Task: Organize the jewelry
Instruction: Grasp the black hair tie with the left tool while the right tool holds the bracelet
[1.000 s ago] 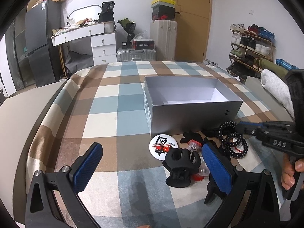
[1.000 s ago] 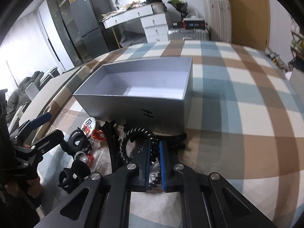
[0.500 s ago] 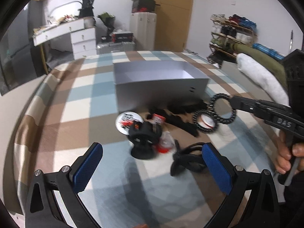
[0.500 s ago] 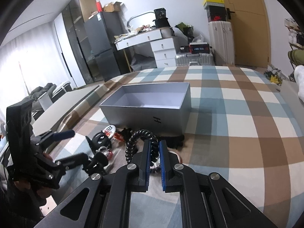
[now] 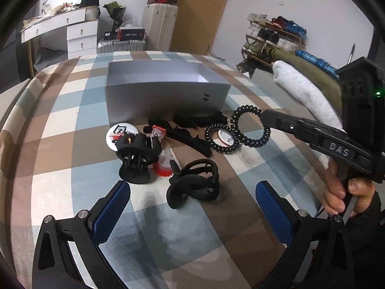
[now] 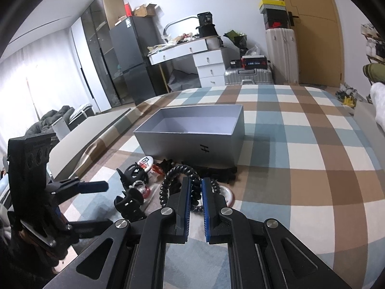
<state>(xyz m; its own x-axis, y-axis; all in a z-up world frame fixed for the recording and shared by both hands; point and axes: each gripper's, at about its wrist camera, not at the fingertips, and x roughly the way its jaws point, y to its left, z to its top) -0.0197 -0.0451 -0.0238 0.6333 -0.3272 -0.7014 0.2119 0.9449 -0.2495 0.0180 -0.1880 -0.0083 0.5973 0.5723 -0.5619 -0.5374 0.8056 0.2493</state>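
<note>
An open grey box [image 5: 166, 91] [image 6: 192, 130] sits on the checked bedspread [image 5: 60, 110]. In front of it lie two black claw clips [image 5: 138, 156] [image 5: 195, 185], a second black coil hair tie [image 5: 217, 139], a round badge [image 5: 118, 132] and small red-and-clear clips [image 5: 163, 166]. My right gripper [image 6: 196, 185] [image 5: 264, 118] is shut on a black coil hair tie [image 5: 250, 125] [image 6: 178, 175], which hangs just above the bed to the right of the pile. My left gripper [image 5: 191, 190] [image 6: 108, 204] is open, its blue pads on either side of the nearer claw clip without touching it.
Black fabric hair pieces [image 5: 192, 125] lie against the box front. A rolled white towel [image 5: 300, 91] and a shoe rack [image 5: 274, 36] are to the right. A white desk [image 6: 187, 50], suitcases [image 6: 250, 74] and a door stand beyond the bed.
My right gripper has lifted the coil hair tie off the pile. My left gripper swung right, and the second claw clip now lies between its open fingers.
</note>
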